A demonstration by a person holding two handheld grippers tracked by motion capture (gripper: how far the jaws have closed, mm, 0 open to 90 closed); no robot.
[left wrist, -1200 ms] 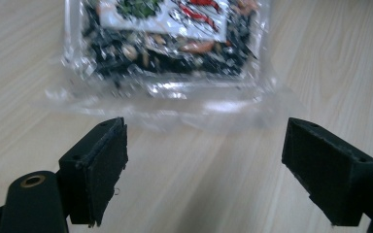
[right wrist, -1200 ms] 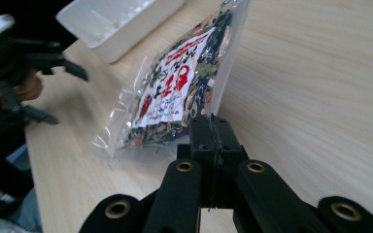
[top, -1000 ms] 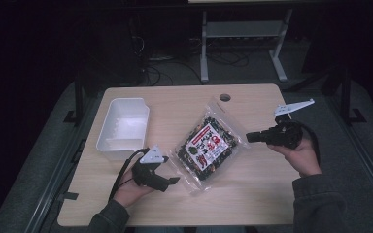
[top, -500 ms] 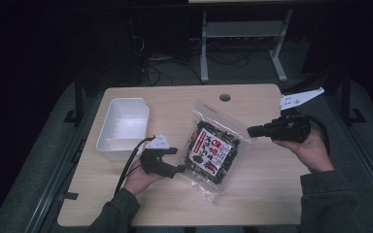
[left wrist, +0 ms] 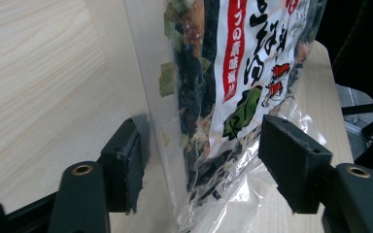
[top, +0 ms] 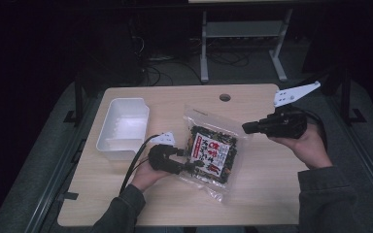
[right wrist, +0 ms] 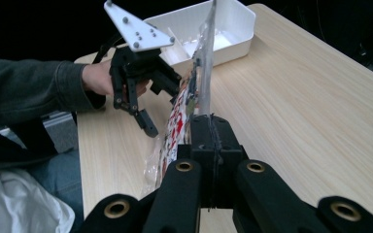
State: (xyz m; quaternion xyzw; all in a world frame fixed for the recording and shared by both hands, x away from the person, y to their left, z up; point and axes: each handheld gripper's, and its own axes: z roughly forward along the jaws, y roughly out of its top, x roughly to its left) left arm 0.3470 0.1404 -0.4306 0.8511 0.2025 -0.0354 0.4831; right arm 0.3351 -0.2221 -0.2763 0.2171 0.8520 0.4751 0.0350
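Note:
A clear plastic bag of dark dried food (top: 211, 153) with a red and white label hangs tilted over the middle of the wooden table (top: 272, 194). My right gripper (top: 245, 127) is shut on the bag's right edge and holds that side up; in the right gripper view its jaws (right wrist: 212, 126) pinch the bag (right wrist: 177, 121). My left gripper (top: 194, 165) sits at the bag's left edge. Its jaws have just been closing and straddle the bag (left wrist: 233, 73), with a gap still at the right pad (left wrist: 291, 160). The left gripper (right wrist: 162, 104) also appears across the bag.
A white plastic bin (top: 125, 100) stands at the table's left, just beyond my left hand, and appears again as the bin (right wrist: 233, 29). A round cable hole (top: 225, 97) lies near the far edge. Dark floor, cables and a metal stand lie beyond the table.
My left gripper moved right up to the bag and its jaws narrowed around the edge. My right gripper rose with the bag's right side, tipping the bag.

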